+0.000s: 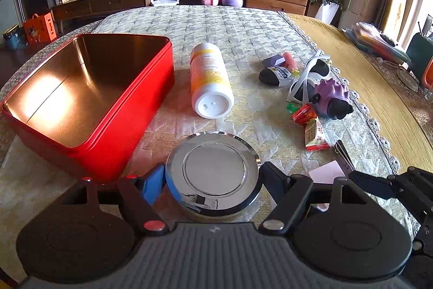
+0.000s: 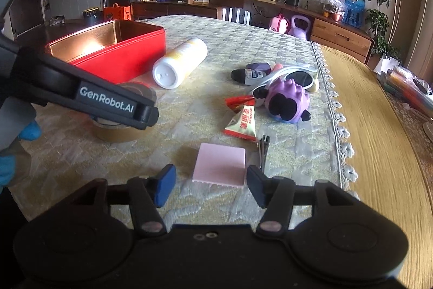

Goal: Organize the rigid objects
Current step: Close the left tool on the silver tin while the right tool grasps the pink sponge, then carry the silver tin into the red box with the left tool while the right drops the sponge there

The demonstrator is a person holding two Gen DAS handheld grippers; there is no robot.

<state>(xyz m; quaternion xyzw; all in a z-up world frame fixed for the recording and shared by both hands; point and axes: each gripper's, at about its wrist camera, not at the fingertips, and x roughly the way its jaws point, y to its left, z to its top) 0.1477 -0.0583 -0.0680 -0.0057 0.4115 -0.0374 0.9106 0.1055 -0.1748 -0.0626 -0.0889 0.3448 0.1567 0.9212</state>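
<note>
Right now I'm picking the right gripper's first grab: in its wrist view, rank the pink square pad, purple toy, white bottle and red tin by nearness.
From the right gripper:
1. Pink square pad, just ahead between the fingers.
2. Purple toy, ahead to the right.
3. White bottle, ahead to the left, lying on its side.
4. Red tin, far left, open.

The tin box is bright red outside and glossy copper-gold inside, standing on a pale cream tablecloth quilted in a woven block pattern, with white lace along its right edge. The bottle is white with yellow-orange bands, the round lid mirror-chrome, the toy purple and black, the pad pale pink, and the snack packets red and white.
</note>
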